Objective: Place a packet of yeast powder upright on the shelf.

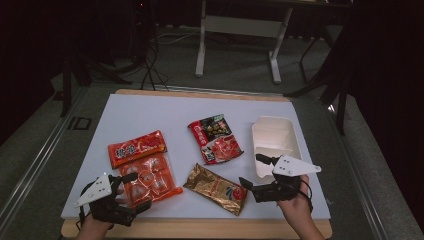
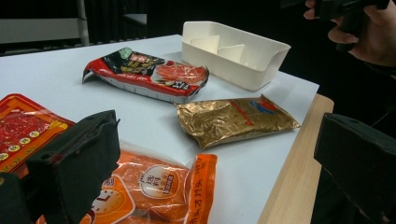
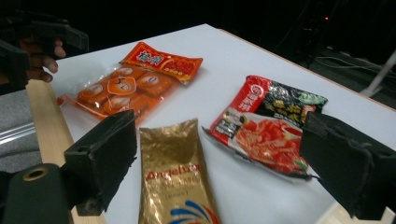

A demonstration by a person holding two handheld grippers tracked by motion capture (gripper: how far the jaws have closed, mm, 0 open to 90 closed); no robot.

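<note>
At the table's near left corner the left hand (image 1: 95,225) holds the left gripper (image 1: 134,191) low over the orange packet (image 1: 148,181), jaws wide apart and empty, pointing toward it. That clear-fronted packet lies flat near the front edge. Right of it lies the gold packet (image 1: 216,188), creased and slanted. The right gripper (image 1: 253,171), jaws spread and empty, hovers just beside it.

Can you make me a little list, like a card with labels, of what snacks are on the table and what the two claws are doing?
Table: white table
Near left claw: orange packet
Middle front: gold packet
Middle back: red and black packet
Right side: white box, nothing visible inside
Left claw: open, at the orange packet's edge, holding nothing
Right claw: open, between gold packet and box, holding nothing
</note>
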